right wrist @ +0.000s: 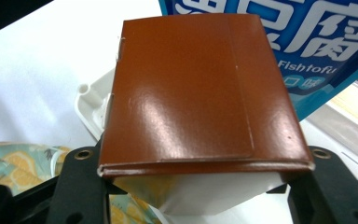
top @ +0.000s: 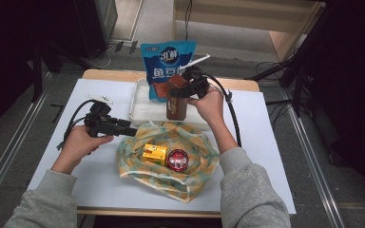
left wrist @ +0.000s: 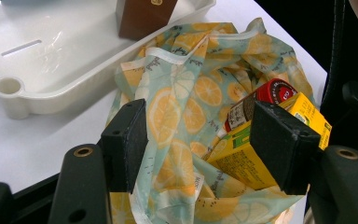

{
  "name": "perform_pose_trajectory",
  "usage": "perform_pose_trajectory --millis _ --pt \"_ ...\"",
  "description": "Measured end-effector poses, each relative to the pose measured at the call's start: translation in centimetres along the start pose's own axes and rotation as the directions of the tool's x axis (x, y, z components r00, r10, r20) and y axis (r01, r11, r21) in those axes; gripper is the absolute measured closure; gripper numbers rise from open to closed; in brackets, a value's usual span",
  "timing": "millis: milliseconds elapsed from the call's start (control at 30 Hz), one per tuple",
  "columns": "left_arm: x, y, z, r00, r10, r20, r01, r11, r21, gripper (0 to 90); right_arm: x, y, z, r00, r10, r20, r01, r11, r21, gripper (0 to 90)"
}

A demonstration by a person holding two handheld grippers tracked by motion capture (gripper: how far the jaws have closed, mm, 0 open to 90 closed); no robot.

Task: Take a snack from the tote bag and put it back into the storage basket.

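Right hand-held gripper clamps a glossy brown rectangular carton; left one gapes.

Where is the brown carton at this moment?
In the high view, the brown carton sits right of centre, clamped in the right claw above the near edge of the white tray, in front of the blue snack bag and behind the lemon-print bag.

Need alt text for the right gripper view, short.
The right gripper's jaws clamp a brown carton by its sides, close to the camera. Behind it are a blue snack bag and a white tray; a lemon-print cloth bag lies at lower left.
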State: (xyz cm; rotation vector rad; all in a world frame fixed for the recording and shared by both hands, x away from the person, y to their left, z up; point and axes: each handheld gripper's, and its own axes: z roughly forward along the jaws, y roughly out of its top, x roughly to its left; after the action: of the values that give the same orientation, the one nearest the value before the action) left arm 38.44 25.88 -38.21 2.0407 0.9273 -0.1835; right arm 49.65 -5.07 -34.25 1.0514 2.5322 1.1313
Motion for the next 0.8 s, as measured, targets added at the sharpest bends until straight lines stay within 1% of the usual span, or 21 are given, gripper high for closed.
perform_pose_trajectory --millis 233,433,500,600,800 --pt "0.0 -0.1 0.0 1.0 -0.003 -0.001 0.003 1.0 -0.002 37.0 -0.1 -0.9 -0.4 0.9998 -0.018 -0.006 0.018 1.0 -0.012 44.0" --pt "0.0 -0.1 0.0 1.0 -0.004 -0.002 0.004 1.0 -0.003 37.0 -0.2 -1.6 -0.8 1.0 -0.01 -0.001 0.01 1.0 -0.013 44.0" --pt "0.0 -0.1 0.0 1.0 -0.004 -0.002 0.004 1.0 -0.003 37.0 -0.2 -1.8 -1.0 1.0 -0.01 0.0 0.01 1.0 -0.014 44.1" --pt "0.0 -0.1 0.0 1.0 -0.006 -0.002 0.006 1.0 -0.002 37.0 -0.2 -2.1 -1.2 0.9997 -0.022 0.004 0.022 1.0 -0.021 44.0" --pt "0.0 -0.1 0.1 1.0 -0.003 -0.003 0.003 1.0 0.001 37.0 -0.2 -2.7 -1.6 0.9998 -0.016 0.008 0.016 0.999 -0.031 44.0"
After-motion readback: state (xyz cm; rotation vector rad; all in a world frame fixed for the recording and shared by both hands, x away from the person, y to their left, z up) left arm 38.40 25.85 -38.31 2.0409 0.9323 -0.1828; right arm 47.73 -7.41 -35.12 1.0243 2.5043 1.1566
